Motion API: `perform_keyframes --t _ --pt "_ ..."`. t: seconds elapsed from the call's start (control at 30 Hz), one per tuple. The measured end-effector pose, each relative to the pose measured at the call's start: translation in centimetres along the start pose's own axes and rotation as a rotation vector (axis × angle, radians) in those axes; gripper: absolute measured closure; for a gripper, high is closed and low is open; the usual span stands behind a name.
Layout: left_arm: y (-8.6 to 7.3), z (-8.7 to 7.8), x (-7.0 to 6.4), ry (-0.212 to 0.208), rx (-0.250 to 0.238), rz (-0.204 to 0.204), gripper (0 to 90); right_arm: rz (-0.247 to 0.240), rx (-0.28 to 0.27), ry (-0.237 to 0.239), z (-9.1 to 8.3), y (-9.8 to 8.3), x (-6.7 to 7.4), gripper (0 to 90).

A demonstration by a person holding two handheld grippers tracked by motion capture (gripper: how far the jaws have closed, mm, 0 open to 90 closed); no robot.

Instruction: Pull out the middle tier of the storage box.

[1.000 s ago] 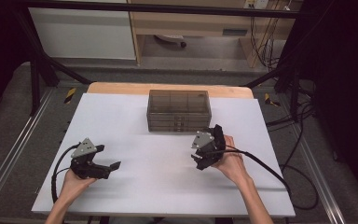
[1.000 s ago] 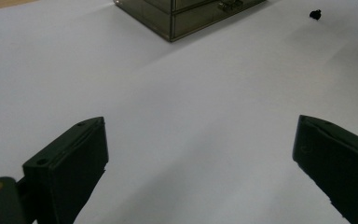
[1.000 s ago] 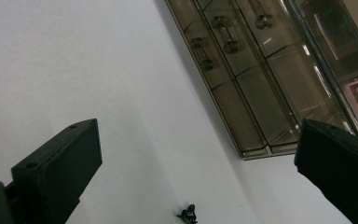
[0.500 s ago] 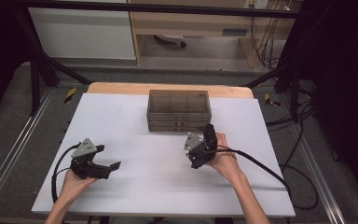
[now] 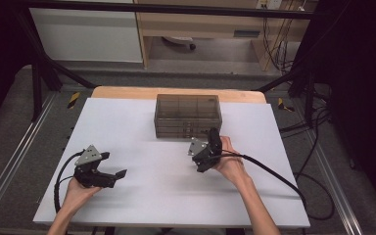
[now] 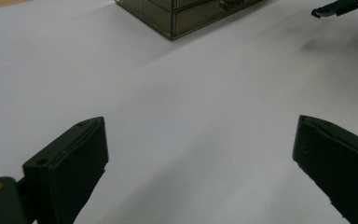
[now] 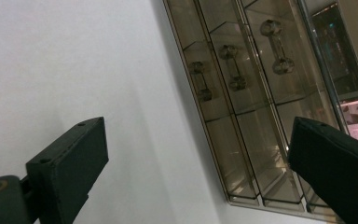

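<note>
Facing right gripper [image 5: 201, 157], jaws apart: smoky translucent drawer box [image 5: 188, 115], seemingly three handled drawers.

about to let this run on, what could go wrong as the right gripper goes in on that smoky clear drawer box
1. The right gripper is rolled on its side with open jaws, which have just been closing a little, while the drawer handles are small bars; a jaw could miss or slip off.
2. The smoky transparent plastic drawer box stands free on the white table, and the open left gripper is far off, so a pull might drag the whole box.
</note>
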State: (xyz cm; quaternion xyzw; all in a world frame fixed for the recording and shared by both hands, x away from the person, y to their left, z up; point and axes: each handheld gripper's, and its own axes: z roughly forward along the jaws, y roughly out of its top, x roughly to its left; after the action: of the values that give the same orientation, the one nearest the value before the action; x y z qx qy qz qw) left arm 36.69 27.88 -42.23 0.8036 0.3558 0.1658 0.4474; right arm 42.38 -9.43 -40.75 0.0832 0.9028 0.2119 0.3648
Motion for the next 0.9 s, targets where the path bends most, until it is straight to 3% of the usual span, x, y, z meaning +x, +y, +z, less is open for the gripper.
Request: perform_keyframes --t 0.9 --pt "-0.1 0.1 0.0 -0.003 0.006 0.001 2.7 -0.095 -0.004 -0.070 2.9 0.3 0.3 20.4"
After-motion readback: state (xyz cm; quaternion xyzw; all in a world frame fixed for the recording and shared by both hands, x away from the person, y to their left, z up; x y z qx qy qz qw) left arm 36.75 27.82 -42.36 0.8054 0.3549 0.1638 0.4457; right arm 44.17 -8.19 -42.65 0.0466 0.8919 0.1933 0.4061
